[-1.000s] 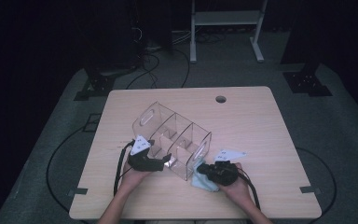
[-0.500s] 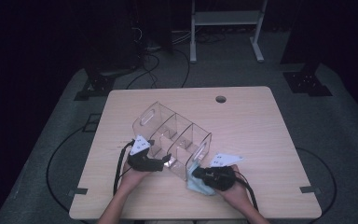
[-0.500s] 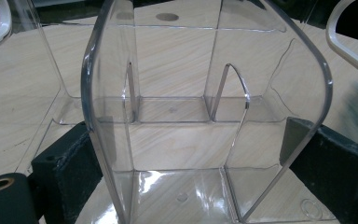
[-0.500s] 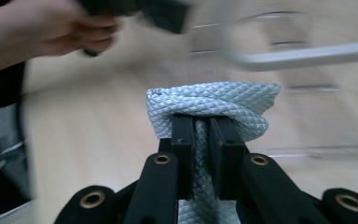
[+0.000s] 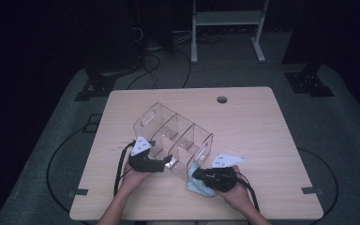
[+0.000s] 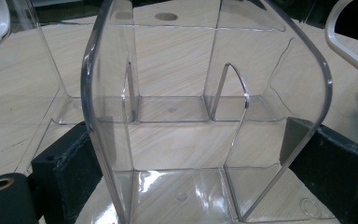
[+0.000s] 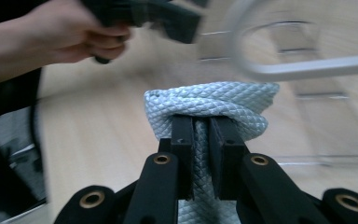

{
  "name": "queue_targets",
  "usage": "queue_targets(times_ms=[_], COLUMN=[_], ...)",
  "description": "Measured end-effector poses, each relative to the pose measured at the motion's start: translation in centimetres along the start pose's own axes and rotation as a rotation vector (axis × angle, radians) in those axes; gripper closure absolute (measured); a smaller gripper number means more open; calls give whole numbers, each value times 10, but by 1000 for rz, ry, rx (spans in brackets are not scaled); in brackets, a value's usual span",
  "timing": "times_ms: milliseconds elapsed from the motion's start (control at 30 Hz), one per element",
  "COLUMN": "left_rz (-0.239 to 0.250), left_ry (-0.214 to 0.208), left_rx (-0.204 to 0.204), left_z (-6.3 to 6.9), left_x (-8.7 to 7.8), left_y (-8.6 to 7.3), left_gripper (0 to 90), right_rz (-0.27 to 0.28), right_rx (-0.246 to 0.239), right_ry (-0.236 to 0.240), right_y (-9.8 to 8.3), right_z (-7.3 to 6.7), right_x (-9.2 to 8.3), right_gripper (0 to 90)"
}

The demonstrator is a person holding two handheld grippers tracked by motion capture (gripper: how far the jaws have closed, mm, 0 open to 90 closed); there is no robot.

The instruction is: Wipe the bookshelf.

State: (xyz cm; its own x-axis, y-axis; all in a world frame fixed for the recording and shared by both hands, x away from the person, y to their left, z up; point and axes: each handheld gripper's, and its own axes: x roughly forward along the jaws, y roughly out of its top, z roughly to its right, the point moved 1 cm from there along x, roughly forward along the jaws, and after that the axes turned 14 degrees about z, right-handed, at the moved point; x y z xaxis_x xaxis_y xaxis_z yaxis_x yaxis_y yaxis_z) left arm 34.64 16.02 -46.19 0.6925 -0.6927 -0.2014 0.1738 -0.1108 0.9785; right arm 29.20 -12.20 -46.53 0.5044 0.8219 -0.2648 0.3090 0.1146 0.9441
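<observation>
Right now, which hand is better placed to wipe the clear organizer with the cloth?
The right. The right gripper is shut on the cloth, beside the organizer. The left gripper straddles an organizer wall, steadying it.

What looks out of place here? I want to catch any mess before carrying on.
Nothing spilled or broken. The clear organizer sits askew, diagonal to the table edges, steadied by the left gripper. The right gripper pinches a bunched light blue cloth beside it.
</observation>
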Motion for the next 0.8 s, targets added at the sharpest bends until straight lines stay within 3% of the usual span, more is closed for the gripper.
queue_targets(times_ms=[100, 167, 300, 367, 433, 567, 667, 800], left_rz=[0, 3, 4, 0, -2, 0, 0, 2], left_ry=[4, 9, 8, 3, 0, -1, 1, -3], left_rx=[0, 1, -5, -4, -1, 4, 1, -5], left_z=[0, 1, 0, 0, 0, 1, 1, -1], left_x=[1, 1, 0, 0, -1, 0, 1, -1], left_y=[0, 0, 0, 0, 0, 0, 0, 0], left_gripper=[62, 61, 60, 62, 62, 62, 59, 58], right_rz=[5, 7, 10, 5, 13, 28, 29, 25], right_rx=[19, 14, 3, -20, -10, 30, 33, 20], right_ry=[-37, -42, 32, 34, 23, -45, -52, 20], right_y=[1, 1, 1, 2, 3, 4, 4, 4], right_z=[9, 5, -13, -17, -11, 9, 6, -12], right_x=[-1, -1, 1, 1, -1, -4, -4, -1], right_gripper=[808, 809, 808, 809, 809, 809, 809, 808])
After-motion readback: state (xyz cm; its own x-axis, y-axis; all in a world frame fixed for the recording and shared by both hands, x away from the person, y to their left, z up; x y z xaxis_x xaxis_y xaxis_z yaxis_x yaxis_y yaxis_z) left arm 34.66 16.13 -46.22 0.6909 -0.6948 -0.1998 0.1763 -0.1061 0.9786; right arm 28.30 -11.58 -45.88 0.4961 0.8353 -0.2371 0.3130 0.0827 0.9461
